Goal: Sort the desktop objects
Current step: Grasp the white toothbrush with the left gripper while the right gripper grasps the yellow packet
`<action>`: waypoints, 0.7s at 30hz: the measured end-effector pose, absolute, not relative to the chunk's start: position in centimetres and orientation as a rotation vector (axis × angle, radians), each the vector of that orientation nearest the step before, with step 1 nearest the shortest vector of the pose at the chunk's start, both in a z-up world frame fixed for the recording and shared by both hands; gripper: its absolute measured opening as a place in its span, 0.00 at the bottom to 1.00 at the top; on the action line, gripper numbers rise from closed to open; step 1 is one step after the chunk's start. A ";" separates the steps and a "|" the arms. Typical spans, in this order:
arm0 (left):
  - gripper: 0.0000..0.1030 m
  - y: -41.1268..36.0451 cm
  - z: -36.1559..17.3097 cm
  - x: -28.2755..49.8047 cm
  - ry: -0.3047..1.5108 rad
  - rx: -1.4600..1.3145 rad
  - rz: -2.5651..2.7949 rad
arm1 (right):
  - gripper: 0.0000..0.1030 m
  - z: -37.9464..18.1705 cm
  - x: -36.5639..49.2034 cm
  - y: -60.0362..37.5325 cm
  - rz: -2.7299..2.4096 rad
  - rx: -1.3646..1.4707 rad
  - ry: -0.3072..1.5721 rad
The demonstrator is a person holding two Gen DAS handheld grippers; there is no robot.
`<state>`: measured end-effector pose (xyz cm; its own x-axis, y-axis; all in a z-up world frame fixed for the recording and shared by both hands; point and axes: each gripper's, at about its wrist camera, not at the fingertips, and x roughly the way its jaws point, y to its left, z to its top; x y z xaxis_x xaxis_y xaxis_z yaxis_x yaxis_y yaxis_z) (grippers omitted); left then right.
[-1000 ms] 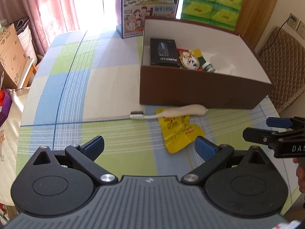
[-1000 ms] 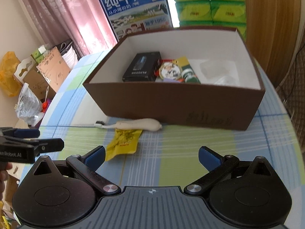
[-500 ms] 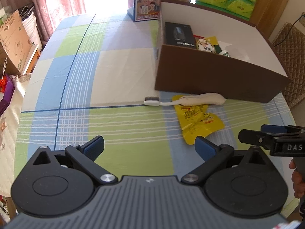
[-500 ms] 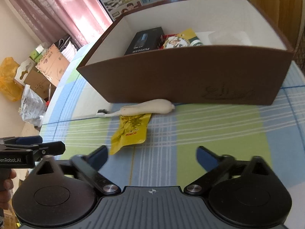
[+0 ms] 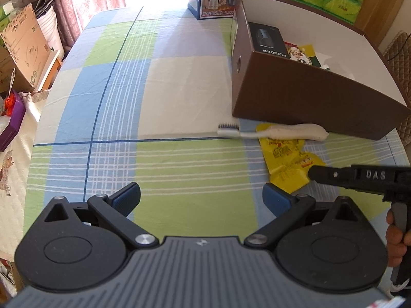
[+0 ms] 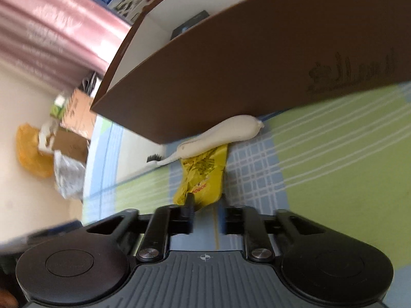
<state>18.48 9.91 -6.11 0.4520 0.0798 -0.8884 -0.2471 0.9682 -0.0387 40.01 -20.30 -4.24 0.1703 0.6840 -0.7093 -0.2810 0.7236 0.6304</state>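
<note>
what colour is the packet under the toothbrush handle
Yellow, with red print. The packet shows best in the left wrist view, partly under the toothbrush.

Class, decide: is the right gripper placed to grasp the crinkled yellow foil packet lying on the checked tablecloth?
Probably yes. The right gripper sits at the yellow foil packet's near end, nothing between; the white toothbrush overlaps only its far end.

The right hand-held gripper (image 6: 206, 211) closes around the yellow packet's (image 6: 203, 177) near end.

Toothbrush (image 5: 274, 132) on packet (image 5: 287, 161), just before box (image 5: 308, 95)
</note>
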 end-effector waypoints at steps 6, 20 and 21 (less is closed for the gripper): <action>0.96 9.5 -6.6 18.6 1.087 -0.167 0.176 | 0.00 -3.4 40.2 -22.6 0.709 0.408 1.234; 0.90 3.8 -8.5 21.0 1.060 0.076 -0.083 | 0.00 -0.7 39.5 -36.6 0.500 0.350 1.228; 0.88 3.3 -8.7 21.4 1.057 0.099 -0.108 | 0.00 -0.6 39.4 -37.5 0.481 0.354 1.224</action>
